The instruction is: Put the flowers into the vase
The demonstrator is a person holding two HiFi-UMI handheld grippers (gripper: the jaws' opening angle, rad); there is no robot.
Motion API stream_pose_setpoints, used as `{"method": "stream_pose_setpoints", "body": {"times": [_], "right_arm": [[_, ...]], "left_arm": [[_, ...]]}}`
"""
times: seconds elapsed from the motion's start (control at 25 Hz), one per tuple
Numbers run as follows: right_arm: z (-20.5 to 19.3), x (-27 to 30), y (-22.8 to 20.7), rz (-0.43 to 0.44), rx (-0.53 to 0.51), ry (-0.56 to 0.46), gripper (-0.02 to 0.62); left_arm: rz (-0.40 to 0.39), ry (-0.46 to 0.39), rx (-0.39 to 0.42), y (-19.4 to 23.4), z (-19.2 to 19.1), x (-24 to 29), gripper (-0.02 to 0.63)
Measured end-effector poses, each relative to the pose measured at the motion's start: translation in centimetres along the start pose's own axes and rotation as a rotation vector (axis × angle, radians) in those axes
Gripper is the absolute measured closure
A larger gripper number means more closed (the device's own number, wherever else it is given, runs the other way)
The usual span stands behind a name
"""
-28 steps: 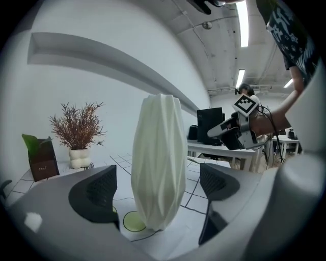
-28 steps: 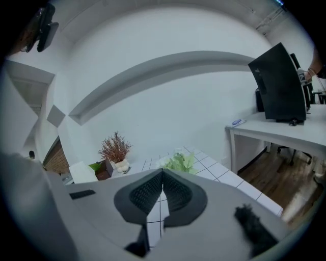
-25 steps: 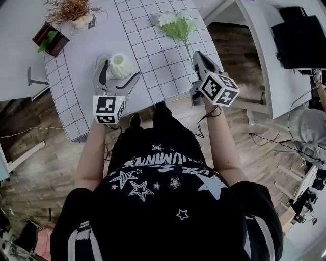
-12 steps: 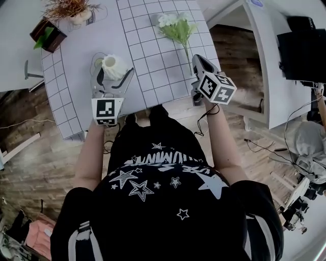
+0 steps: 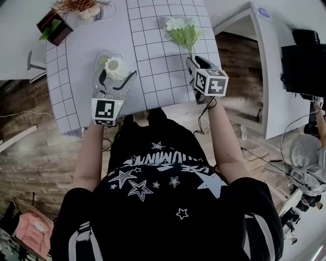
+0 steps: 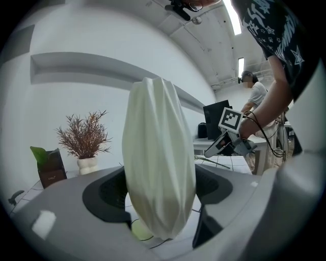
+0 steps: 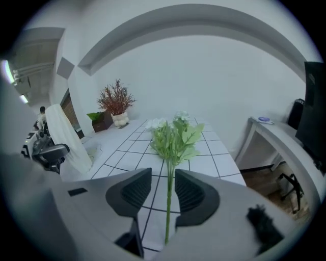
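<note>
Clamping the vase (image 6: 158,153), left gripper (image 5: 116,72) fingers just closed; right of the vase, right gripper (image 7: 164,179) fingers just opened, flowers (image 7: 175,136) lying loose between them

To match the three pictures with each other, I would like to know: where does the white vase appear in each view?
Head view: the white vase stands upper left of centre.
Left gripper view: centre, filling the foreground.
Right gripper view: at the far left edge.
Shared landmark: the dried plant.
</note>
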State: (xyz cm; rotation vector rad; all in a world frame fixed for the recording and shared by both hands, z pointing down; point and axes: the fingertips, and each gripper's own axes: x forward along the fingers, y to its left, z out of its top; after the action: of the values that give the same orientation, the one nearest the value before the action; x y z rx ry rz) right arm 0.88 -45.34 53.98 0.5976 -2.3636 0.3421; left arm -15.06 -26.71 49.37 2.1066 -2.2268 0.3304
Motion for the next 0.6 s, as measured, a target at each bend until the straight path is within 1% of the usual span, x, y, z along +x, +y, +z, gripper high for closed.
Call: {"method": "stream_pose_setpoints", "body": {"times": [0.2, 0.32, 0.44, 0.48, 0.52, 0.6], "right_arm": [[0.8, 2.0, -0.1, 0.0, -0.067, 0.067, 0.446], [0.6, 2.7, -0.8, -0.044, -0.091, 0.119, 0.446], [0.3, 3.2, -1.4, -0.067, -0.082, 0.152, 0.451], [0.3, 3.4, -1.6, -0.074, -0.083, 0.162, 0.467], [0.2, 3.6, -1.7, -0.082, -0.085, 0.172, 0.517], [0.2, 3.8, -1.8, -0.092, -0.083, 0.186, 0.537]], "left_arm": [[0.033, -0.007, -0.013, 0.2, -0.1, -0.2, 0.219], [0.038, -0.01, -0.03, 0.4, -0.1, -0.3, 0.219], [0.027, -0.006, -0.02, 0.2, -0.1, -0.4, 0.219], [0.026, -0.005, -0.014, 0.1, -0.1, -0.4, 0.219], [0.029, -0.003, -0.01, 0.1, -0.1, -0.4, 0.219], [0.04, -0.002, -0.008, 0.1, -0.1, -0.5, 0.219]]}}
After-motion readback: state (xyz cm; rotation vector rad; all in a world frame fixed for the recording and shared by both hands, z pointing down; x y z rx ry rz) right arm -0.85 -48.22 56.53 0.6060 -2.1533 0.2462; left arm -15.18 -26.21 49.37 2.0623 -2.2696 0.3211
